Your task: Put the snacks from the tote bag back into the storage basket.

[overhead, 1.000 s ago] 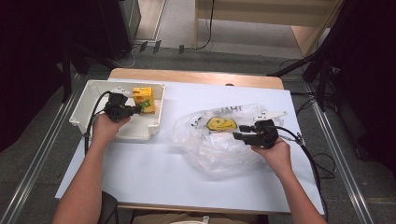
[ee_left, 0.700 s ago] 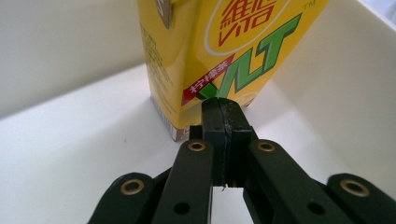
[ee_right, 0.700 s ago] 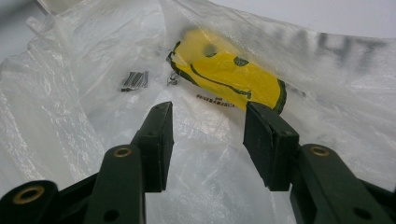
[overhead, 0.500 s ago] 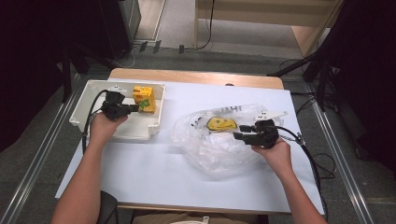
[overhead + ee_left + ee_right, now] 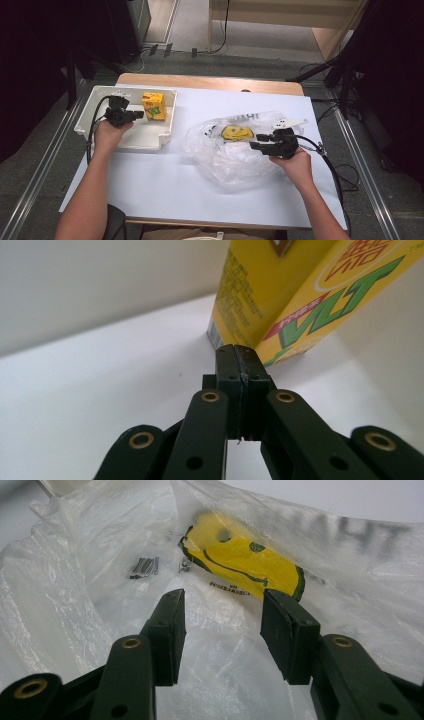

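On the left side of the table, a white tray holds a single yellow juice carton, standing upright toward the tray's far wall. Inside the tray the left claw has its jaws pressed flat together with nothing between them — in the left gripper view their tips sit just in front of the carton's lower corner, near it, though whether they touch it I cannot tell. To the right, well apart from the tray, a crumpled clear plastic bag lies spread on the white table cover, with dark lettering on its far side and a yellow smiley face printed on it. The right claw rests at the bag's right side with its jaws apart; in the right gripper view they straddle a stretch of the wrinkled film without pinching it, the yellow print just beyond them. Whether the bag holds anything cannot be made out through the creased plastic. Black cables trail from both claws — the right one loops off toward the table's right edge — and beyond the table's far edge lie a wooden strip and bare floor
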The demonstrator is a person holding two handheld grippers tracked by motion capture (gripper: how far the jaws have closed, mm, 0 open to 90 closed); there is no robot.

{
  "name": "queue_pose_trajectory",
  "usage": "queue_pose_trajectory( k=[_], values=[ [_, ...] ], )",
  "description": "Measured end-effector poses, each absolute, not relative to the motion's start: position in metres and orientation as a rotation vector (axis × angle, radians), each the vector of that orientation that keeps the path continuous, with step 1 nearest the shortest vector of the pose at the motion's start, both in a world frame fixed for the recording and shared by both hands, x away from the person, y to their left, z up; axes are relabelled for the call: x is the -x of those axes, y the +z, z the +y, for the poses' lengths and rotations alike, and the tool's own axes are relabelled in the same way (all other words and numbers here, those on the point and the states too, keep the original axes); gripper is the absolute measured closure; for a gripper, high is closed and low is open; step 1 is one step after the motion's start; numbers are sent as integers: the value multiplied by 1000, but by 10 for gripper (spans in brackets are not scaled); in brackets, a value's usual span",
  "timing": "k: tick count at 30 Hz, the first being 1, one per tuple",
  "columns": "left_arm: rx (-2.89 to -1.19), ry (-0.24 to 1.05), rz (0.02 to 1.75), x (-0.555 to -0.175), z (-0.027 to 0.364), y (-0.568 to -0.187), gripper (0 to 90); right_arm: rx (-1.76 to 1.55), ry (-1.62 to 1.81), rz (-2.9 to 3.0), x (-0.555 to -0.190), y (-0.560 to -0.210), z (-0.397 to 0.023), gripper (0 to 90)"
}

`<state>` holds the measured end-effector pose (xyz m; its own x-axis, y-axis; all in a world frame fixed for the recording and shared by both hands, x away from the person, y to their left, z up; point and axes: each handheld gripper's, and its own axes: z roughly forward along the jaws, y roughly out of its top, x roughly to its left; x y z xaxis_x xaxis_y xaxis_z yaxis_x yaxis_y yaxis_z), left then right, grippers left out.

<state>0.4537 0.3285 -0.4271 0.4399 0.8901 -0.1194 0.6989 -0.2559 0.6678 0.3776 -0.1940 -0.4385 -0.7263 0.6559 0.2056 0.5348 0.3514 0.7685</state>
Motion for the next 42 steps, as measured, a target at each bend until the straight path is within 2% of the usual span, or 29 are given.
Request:
queue_pose_trajectory(
  k=[18, 27, 36, 42],
  values=[
    [-2034, 354, 1330, -458, 320, -428, 900, -1081, 1322, 2466, -377, -439, -194, 538],
    [-2022, 321, 1302, -445, 321, -413, 855, -1073, 1343, 2454, -373, -434, -195, 540],
    [-2029, 261, 1247, -431, 312, -398, 705, -1063, 1347, 2451, -373, -433, -195, 540],
    [-2047, 242, 1172, -422, 302, -386, 643, -1075, 1348, 2454, -373, -433, -195, 540]
  ],
)
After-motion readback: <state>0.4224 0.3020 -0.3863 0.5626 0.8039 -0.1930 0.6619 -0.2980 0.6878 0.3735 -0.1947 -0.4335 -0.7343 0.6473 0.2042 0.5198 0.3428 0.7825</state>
